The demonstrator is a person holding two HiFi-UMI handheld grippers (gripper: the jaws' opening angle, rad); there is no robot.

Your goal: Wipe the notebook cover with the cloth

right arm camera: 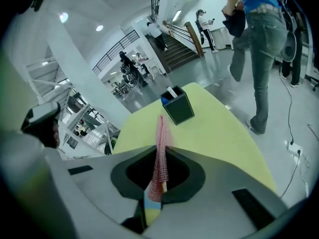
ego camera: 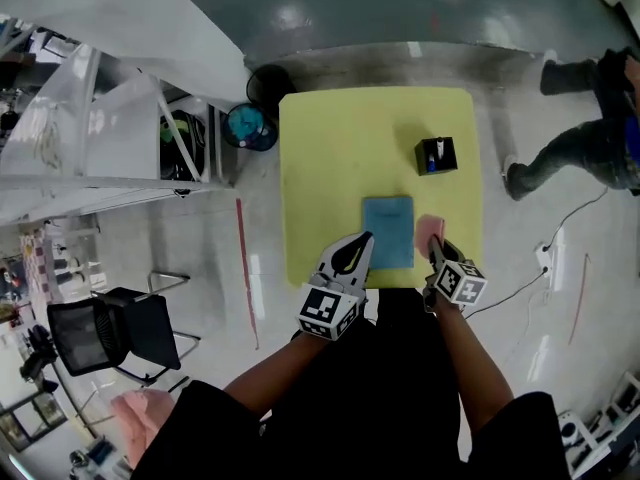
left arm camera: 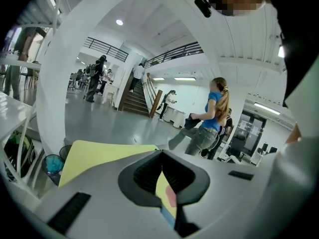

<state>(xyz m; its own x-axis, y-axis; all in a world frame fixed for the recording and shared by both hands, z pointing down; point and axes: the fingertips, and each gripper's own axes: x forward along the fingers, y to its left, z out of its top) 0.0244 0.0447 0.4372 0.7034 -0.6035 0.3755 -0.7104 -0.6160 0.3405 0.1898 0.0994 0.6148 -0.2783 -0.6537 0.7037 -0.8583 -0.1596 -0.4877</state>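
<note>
Pink open-weave cloth (right arm camera: pixel 160 156) is being pinched by the right claw (ego camera: pixel 437 251). The jaws are being pressed together on its lower part, so the fabric is standing up edge-on between them. It is being held just beside the right edge of the blue notebook (ego camera: pixel 388 231), which is lying flat near the front of the yellow counter (ego camera: pixel 330 148). Whether cloth and cover are touching cannot be told.

The cloth is being judged light, soft and floppy. A grip on one edge is likely to leave it trailing, so a bunched hold nearer its middle is being favoured for pressing it flat. The notebook is being judged light and fairly stiff, with a smooth cover that may slide under a wiping stroke. Its near left corner is being taken as the place to pin it.

At that corner the left claw (ego camera: pixel 360 246) is being held with its jaws drawn together to a thin slit, nothing between them. Farther back, a black pen holder (ego camera: pixel 436 155) is being left well apart from the notebook.
</note>
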